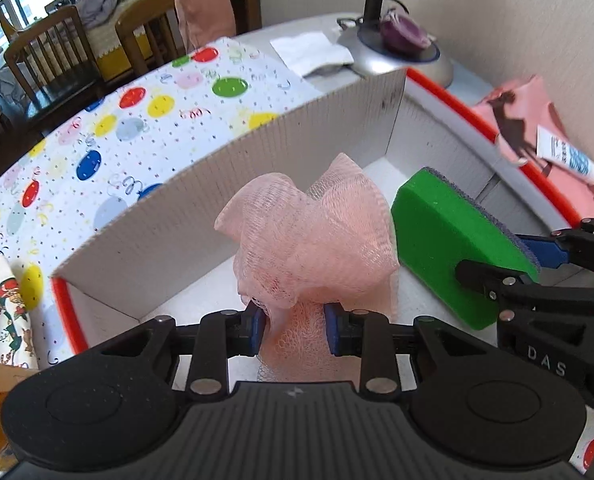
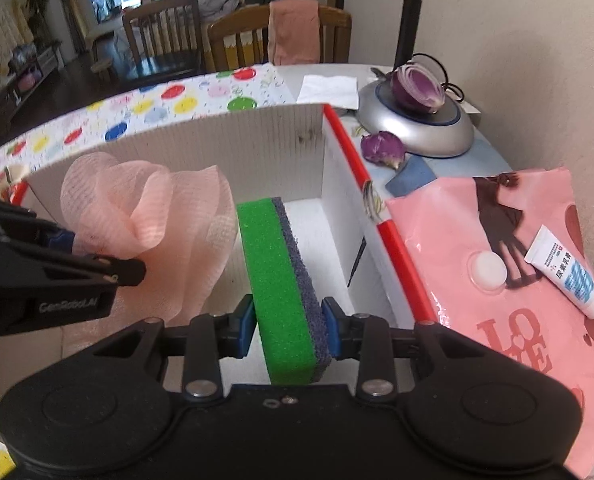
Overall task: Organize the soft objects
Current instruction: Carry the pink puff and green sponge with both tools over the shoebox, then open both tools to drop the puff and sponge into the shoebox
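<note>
Left wrist view: the left claw pinched the lower tail of a pink mesh bath pouf, its blue pads pressed into the netting from both sides.
Pouf position: it stood bunched up above the floor of the white cardboard box, near the middle, close beside the sponge.
Right wrist view: the right claw gripped a green sponge with a grey scouring face, held on edge with the green side to the left pad and the grey side to the right pad.
Sponge position: inside the same box, towards its right wall with the red rim; whether its lower edge touched the box floor could not be told.
Surroundings: the box sat on a desk under a balloon-print cloth; a pink bag with a small white tube on it lay just outside the right wall, and a cut red onion rested on a silver lamp base behind.
Step in hand: both soft items appeared to be in the placing stage, already within the box walls.
Next move: probably lowering each item to the floor and spreading the claws; the mesh could snag on the pads, so the left release called for a clean, straight withdrawal.
</note>
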Demonstrator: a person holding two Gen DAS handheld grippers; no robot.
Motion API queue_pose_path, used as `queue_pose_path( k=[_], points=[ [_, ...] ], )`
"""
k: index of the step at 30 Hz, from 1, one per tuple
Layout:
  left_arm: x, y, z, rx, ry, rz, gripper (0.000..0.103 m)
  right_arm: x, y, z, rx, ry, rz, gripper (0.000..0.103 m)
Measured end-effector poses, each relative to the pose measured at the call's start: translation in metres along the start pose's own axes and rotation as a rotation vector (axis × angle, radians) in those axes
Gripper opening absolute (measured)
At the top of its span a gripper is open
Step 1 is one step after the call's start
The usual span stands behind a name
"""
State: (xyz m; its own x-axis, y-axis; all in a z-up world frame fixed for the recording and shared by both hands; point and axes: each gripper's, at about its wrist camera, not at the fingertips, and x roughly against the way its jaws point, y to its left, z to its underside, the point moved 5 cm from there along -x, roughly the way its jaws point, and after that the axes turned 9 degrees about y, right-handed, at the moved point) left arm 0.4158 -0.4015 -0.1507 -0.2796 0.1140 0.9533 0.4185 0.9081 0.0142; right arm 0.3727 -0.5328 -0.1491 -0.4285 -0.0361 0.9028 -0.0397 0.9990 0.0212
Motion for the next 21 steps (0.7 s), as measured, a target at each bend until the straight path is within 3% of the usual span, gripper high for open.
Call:
queue_pose_path(
  k=[9, 11, 13, 15, 21],
  points=[
    [-0.017, -0.001, -0.001, 0.003, 0.052, 0.008, 0.030, -0.005, 0.003, 0.001, 0.030, 0.016, -0.007, 0.036],
    [-0.017, -0.001, -0.001, 0.005, 0.057, 0.009, 0.035, -0.005, 0.004, 0.001, 0.039, 0.014, -0.012, 0.037],
    [-0.016, 0.000, 0.000, 0.010, 0.054, 0.015, 0.052, -0.003, 0.005, 0.000, 0.044, 0.009, -0.015, 0.039],
    [-0.014, 0.001, 0.001, 0.013, 0.044, 0.021, 0.060, -0.001, 0.007, 0.000, 0.050, 0.005, -0.016, 0.040],
    [-0.001, 0.005, 0.007, 0.035, 0.016, 0.046, 0.061, 0.013, 0.009, 0.001, 0.051, -0.018, -0.042, 0.046]
  ],
)
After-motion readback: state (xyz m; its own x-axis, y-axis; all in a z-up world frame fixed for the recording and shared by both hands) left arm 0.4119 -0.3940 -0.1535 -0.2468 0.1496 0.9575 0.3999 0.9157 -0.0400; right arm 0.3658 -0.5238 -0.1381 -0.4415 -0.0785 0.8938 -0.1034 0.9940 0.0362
